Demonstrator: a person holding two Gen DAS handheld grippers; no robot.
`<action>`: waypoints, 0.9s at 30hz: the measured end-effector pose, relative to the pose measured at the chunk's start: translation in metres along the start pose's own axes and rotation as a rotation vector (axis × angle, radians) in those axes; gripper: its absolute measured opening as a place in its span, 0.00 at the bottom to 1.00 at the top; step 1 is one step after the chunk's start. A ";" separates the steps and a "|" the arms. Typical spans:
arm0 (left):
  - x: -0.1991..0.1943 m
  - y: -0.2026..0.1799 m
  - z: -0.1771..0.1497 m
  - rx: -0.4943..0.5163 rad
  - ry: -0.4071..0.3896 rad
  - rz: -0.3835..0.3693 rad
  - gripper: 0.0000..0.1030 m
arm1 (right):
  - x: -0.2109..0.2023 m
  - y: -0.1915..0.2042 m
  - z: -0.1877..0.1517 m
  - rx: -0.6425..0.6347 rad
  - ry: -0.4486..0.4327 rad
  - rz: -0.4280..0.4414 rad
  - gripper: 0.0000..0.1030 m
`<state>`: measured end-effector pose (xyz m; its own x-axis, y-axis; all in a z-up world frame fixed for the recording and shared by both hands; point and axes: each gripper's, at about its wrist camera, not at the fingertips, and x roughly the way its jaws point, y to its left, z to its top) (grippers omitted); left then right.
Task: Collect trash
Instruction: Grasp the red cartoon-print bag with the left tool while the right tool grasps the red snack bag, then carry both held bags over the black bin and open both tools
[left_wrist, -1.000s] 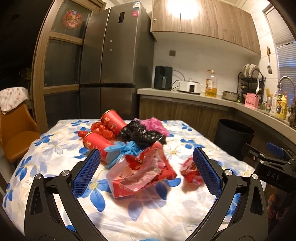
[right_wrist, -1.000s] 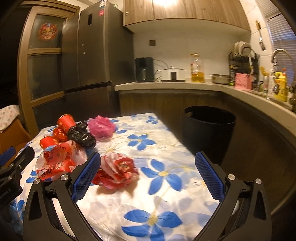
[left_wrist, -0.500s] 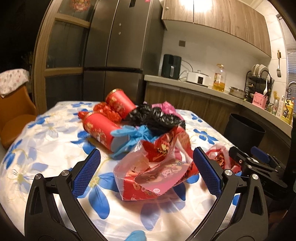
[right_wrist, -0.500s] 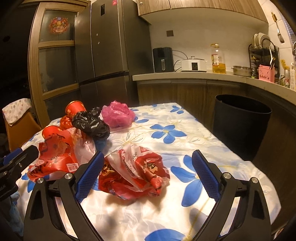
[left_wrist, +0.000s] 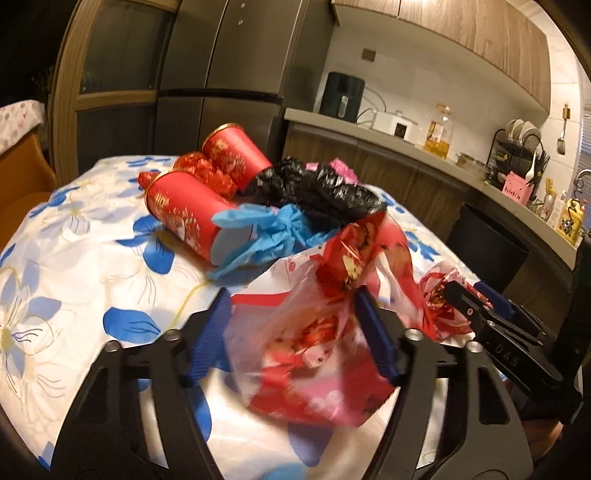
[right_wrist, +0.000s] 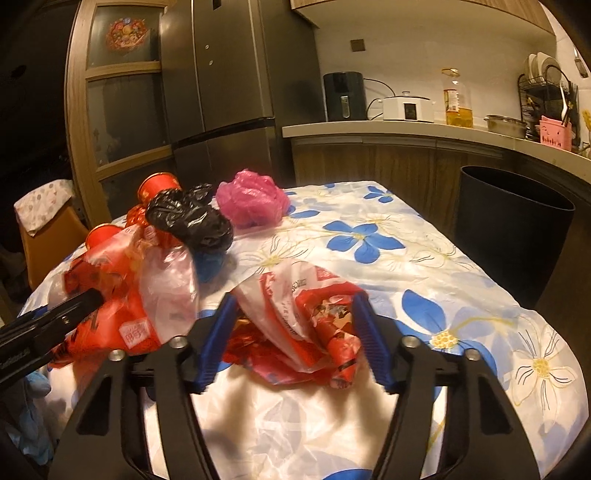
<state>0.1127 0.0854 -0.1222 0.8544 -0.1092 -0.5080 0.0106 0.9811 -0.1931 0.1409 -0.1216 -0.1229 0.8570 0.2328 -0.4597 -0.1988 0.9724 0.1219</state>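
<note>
Seen first from the left wrist camera, the left gripper (left_wrist: 293, 332) has just been closing, and its blue pads stand partly closed on either side of a red-and-clear plastic bag (left_wrist: 314, 343) lying on the floral tablecloth (left_wrist: 92, 258). The right pad presses into the film; whether the left pad touches it cannot be told, as the frame is blurred. Beyond the bag lie a blue glove (left_wrist: 258, 236), a black plastic bag (left_wrist: 317, 188) and two red paper cups (left_wrist: 188, 210) on their sides. At the right edge the right gripper (left_wrist: 476, 306) reaches a second red wrapper bag (left_wrist: 437, 295); its body bears the letters "DAS". A black trash bin (left_wrist: 487, 254) stands beside the table.

Next, from the right wrist camera, the right gripper (right_wrist: 293, 328) has likewise just been closing, and its pads stand half closed with the crumpled red wrapper bag (right_wrist: 310, 321) between them, both pads against the plastic. Small print on the bag is not legible. A pink plastic bag (right_wrist: 251, 199) lies well beyond, and the trash bin (right_wrist: 513, 225) stands to the right of the table.
</note>
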 end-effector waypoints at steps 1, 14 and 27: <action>0.002 0.000 0.000 0.000 0.010 0.004 0.53 | 0.000 0.001 0.000 -0.005 0.000 0.004 0.50; -0.002 -0.015 -0.001 0.061 0.027 0.000 0.04 | -0.012 -0.003 0.003 -0.003 -0.015 0.017 0.16; -0.058 -0.052 0.021 0.093 -0.096 -0.081 0.03 | -0.064 -0.016 0.020 0.007 -0.110 0.037 0.12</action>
<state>0.0731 0.0436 -0.0652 0.8947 -0.1767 -0.4101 0.1253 0.9808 -0.1491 0.0990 -0.1524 -0.0774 0.8962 0.2655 -0.3554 -0.2283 0.9629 0.1437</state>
